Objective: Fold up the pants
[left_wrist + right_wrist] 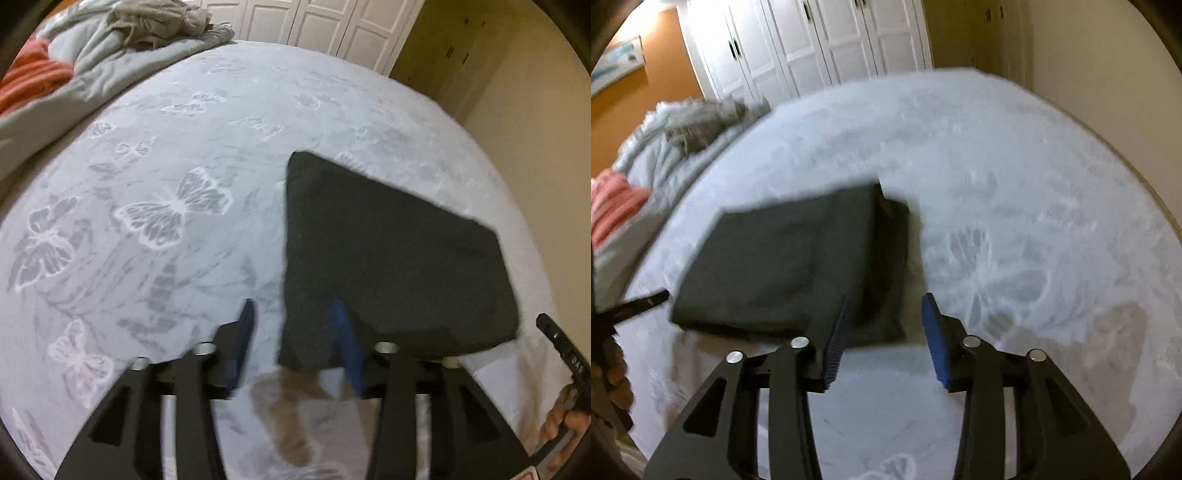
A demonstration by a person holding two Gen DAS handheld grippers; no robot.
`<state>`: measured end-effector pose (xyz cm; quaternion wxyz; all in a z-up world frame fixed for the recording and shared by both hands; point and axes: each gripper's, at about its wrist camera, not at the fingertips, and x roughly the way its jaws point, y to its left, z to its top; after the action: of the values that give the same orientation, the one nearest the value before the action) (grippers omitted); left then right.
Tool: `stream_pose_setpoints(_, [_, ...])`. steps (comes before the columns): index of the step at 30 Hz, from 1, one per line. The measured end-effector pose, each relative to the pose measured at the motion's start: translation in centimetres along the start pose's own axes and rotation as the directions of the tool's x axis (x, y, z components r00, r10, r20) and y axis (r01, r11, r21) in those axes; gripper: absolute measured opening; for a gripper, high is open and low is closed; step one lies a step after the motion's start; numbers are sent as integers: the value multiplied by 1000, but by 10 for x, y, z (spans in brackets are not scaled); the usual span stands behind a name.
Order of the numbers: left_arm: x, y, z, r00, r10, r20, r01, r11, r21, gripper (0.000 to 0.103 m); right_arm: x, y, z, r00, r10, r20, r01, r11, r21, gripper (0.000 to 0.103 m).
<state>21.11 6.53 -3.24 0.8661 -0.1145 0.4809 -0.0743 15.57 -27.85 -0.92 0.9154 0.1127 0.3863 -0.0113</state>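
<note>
Folded dark pants [391,258] lie flat on the butterfly-print bed [166,184]. Left hand-held gripper [295,325] and right hand-held gripper [886,317]: jaws apart, empty, above the pants' near edge.

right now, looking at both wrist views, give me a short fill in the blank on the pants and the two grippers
1. The dark pants lie on the bedspread already ____ into a compact rectangle.
2. The bedspread is printed with pale ____.
3. Nothing sits between the pads of the left gripper or the right gripper; both are ____.
4. The crumpled grey bedding lies next to an ____ cloth.

Missing words: folded; butterflies; open; orange
</note>
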Motion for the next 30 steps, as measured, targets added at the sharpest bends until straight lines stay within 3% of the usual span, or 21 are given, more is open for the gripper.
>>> stream_pose_setpoints(1, [3, 0, 3, 1000, -16, 2, 16, 1000, -16, 69, -2, 4, 9, 1000, 6, 18, -6, 1000, -1, 69])
stream_pose_setpoints(2, [5, 0, 5, 999, -39, 2, 39, 998, -39, 69, 1, 8, 12, 1000, -3, 14, 3, 1000, -11, 79])
stream_pose_setpoints(3, [8, -1, 5, 998, -58, -4, 58, 997, -53, 69, 8, 10, 16, 1000, -20, -4, 20, 1000, -24, 80])
stream_pose_setpoints(4, [14, 1, 6, 998, -69, -16, 67, 996, -62, 69, 19, 13, 18, 999, -38, -30, 37, 999, -36, 80])
stream_pose_setpoints(6, [28, 0, -1, 998, -36, -44, 33, 997, -74, 69, 49, 14, 13, 994, -58, -89, 53, 997, -58, 67])
stream_pose_setpoints(8, [38, -2, -7, 998, -2, -63, -1, 999, -52, 69, 74, 6, -2, 988, -48, -147, 41, 998, -56, 65])
stream_pose_setpoints(10, [35, -7, -7, 999, 19, -38, -20, 999, -26, 69, 64, -3, -1, 992, -3, -125, 8, 999, 42, 61])
stream_pose_setpoints(12, [27, -15, -5, 998, 56, 4, -56, 998, 23, 69, 45, -1, 4, 998, -13, -64, 17, 999, 51, 60])
stream_pose_setpoints(14, [19, -23, -6, 993, 107, 51, -111, 992, 61, 69, 41, 5, 3, 996, -83, -30, 82, 996, -24, 61])
stream_pose_setpoints(16, [14, -28, -7, 989, 131, 66, -136, 987, 84, 69, 59, 7, -5, 984, -149, -102, 137, 984, -110, 62])
stream_pose_setpoints(19, [-1, -37, -15, 984, 146, 106, -159, 980, 122, 69, 33, 4, -1, 987, -135, -89, 128, 989, -76, 62])
stream_pose_setpoints(23, [-29, -55, -23, 970, 159, 181, -195, 960, 201, 69, -27, 9, -6, 996, -84, -7, 83, 995, -60, 65])
stream_pose_setpoints(28, [-68, -69, -50, 961, 136, 239, -194, 952, 238, 73, -73, 15, -34, 999, -39, 28, 40, 999, -37, 73])
stream_pose_setpoints(30, [-80, -71, -61, 956, 139, 257, -205, 946, 251, 74, -85, 15, -52, 997, -59, 42, 60, 998, -22, 77])
